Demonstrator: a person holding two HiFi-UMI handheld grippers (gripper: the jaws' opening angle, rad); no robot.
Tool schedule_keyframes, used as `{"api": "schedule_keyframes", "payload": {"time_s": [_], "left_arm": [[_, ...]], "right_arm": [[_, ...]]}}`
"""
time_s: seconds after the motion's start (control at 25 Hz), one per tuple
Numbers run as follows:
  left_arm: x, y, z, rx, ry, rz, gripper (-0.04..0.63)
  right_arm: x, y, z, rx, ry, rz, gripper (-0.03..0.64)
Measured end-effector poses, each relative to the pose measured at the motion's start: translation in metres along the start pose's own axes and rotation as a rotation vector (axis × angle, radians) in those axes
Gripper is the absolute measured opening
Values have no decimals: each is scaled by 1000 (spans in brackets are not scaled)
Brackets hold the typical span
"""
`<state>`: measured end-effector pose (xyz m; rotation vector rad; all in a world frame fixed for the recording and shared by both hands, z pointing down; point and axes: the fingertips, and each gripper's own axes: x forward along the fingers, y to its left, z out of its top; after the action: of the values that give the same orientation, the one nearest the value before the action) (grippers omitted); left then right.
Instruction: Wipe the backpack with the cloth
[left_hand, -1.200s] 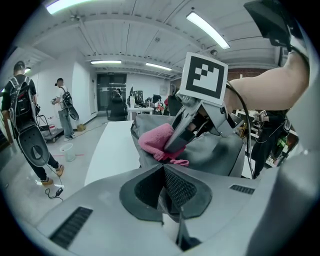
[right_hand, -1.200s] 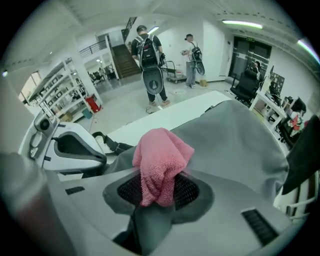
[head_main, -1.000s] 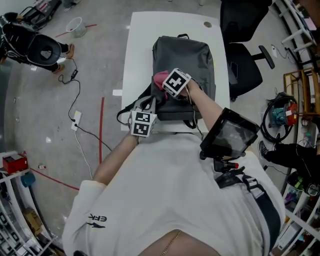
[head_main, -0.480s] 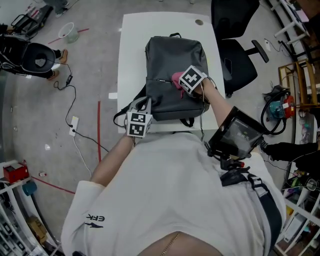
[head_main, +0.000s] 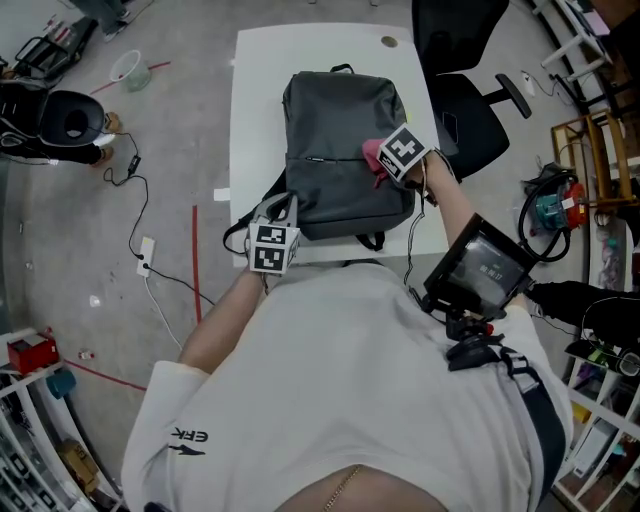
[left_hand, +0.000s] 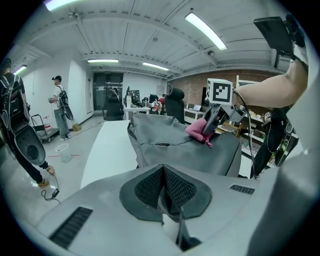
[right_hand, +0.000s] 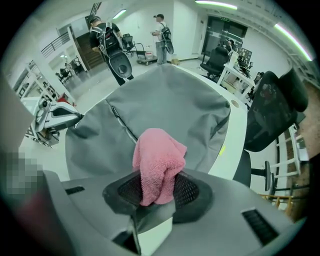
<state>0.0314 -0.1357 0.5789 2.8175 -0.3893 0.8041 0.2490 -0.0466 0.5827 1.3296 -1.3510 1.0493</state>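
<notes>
– Right tool (right_hand: 156, 192): clenched on pink cloth (right_hand: 159, 152), wad bulging out past the pads. Sits at right edge of grey backpack (head_main: 335, 120), about mid-length, cloth touching the fabric.
– Left tool (left_hand: 163, 192)?
– Pressed together, nothing seen between the pads. Parked at near-left corner of the backpack, beside black strap (head_main: 238, 228). Looks like resting there, not gripping; can't confirm any hold-down.
– So, risks?
– First: bag skating on white table (head_main: 255, 100). Lies flat, top toward the far end, unpinned as far as visible. Could get dragged along by a hard stroke to the far end or the left instead of getting cleaned.
– Second?
– Losing the cloth. Held by a fold only; could get tugged free by drag on the fabric, leaving bare pads rubbing the bag.
– Zip?
– Yes, zip line (head_main: 325, 160) running across just left of the cloth. Could snag the terry loops if crossed fast.
– Anything off the table?
– Right side of bag near the table's right edge, office chair (head_main: 470, 110) just beyond. With overshoot on a rightward stroke: cloth off the bag, maybe a knock on the chair.
</notes>
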Motion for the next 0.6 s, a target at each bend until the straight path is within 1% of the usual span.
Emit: {"api": "schedule_keyframes", "payload": {"time_s": [0.12, 0.4, 0.52, 0.6], "left_arm": [[0, -1, 1, -4, -7, 8, 3], [-9, 0, -1, -16, -4, 45, 3], [-13, -2, -5, -25, 3, 55, 3], [-17, -2, -8, -30, 5, 48, 3]], "right_arm": [[2, 17, 10, -42, -16, 37, 133], [4, 94, 59, -193, -92, 204, 133], [10, 124, 76, -266, -106, 254, 133], [17, 143, 83, -308, -95, 267, 133]]}}
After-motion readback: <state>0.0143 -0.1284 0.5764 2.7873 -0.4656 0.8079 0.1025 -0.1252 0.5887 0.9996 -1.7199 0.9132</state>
